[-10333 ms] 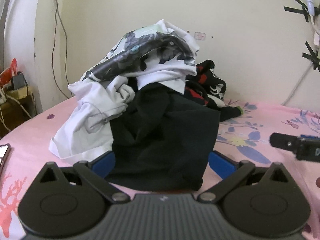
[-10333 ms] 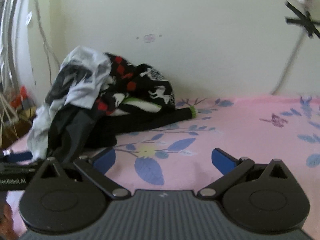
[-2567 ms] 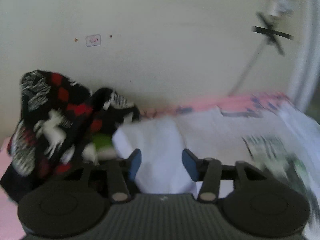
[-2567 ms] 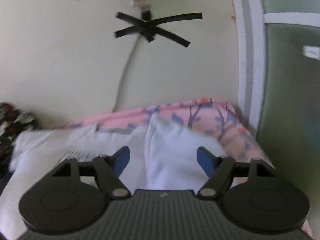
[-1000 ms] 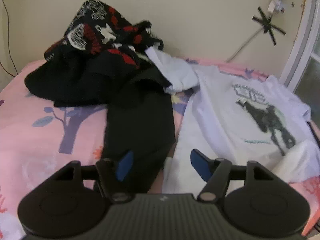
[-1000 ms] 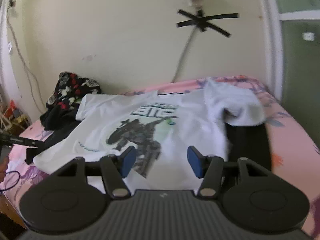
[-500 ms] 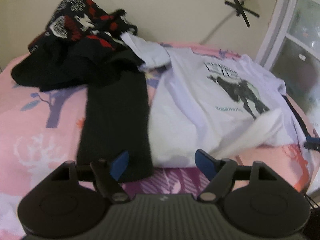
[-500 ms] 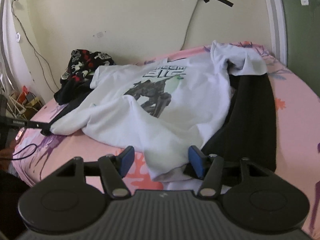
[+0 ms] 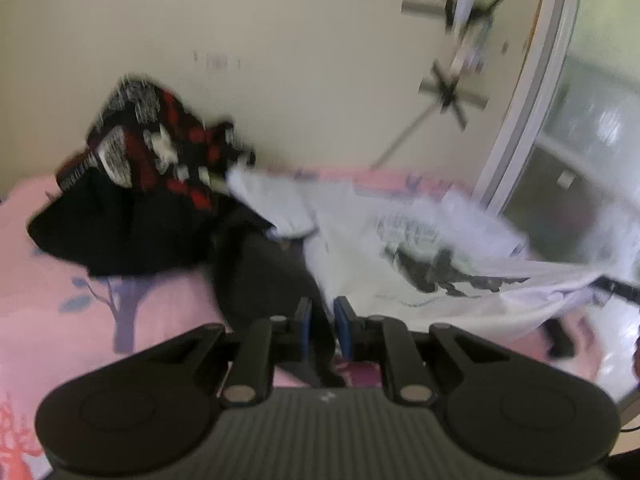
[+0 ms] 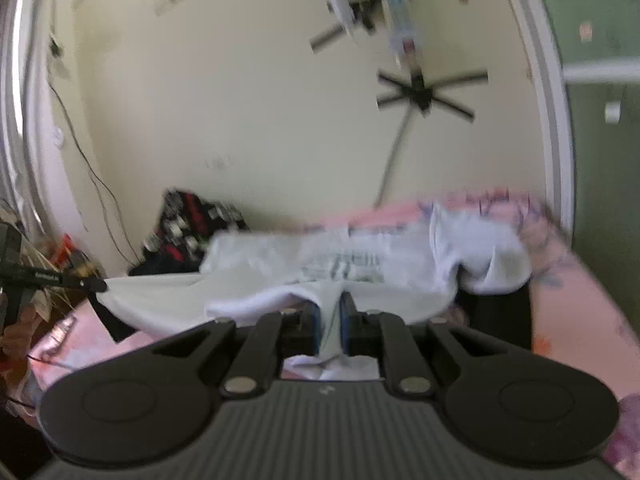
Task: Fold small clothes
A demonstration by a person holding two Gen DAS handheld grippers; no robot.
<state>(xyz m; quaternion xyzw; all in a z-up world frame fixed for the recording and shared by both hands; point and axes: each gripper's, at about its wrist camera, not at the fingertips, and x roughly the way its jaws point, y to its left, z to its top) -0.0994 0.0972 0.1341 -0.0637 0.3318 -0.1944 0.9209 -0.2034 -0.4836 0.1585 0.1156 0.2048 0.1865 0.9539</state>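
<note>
A white T-shirt with a dark print (image 9: 420, 256) lies spread on the pink bed, its near hem lifted off the sheet. My left gripper (image 9: 323, 330) is shut on the hem's left corner, with black cloth (image 9: 264, 276) bunched beside it. My right gripper (image 10: 330, 326) is shut on the hem's right corner of the white T-shirt (image 10: 344, 264). The other gripper (image 10: 52, 278) shows at the far left of the right wrist view, holding the hem taut. Both views are blurred.
A pile of black, red and white patterned clothes (image 9: 160, 160) sits at the back left by the wall. A black garment (image 10: 496, 312) lies under the shirt's right side. A window frame (image 9: 520, 120) bounds the bed on the right. Clutter and cables (image 10: 48, 256) stand off the left edge.
Both grippers have gone from open to shut on the shirt's near hem. The hem has risen off the bed and both views have tilted upward.
</note>
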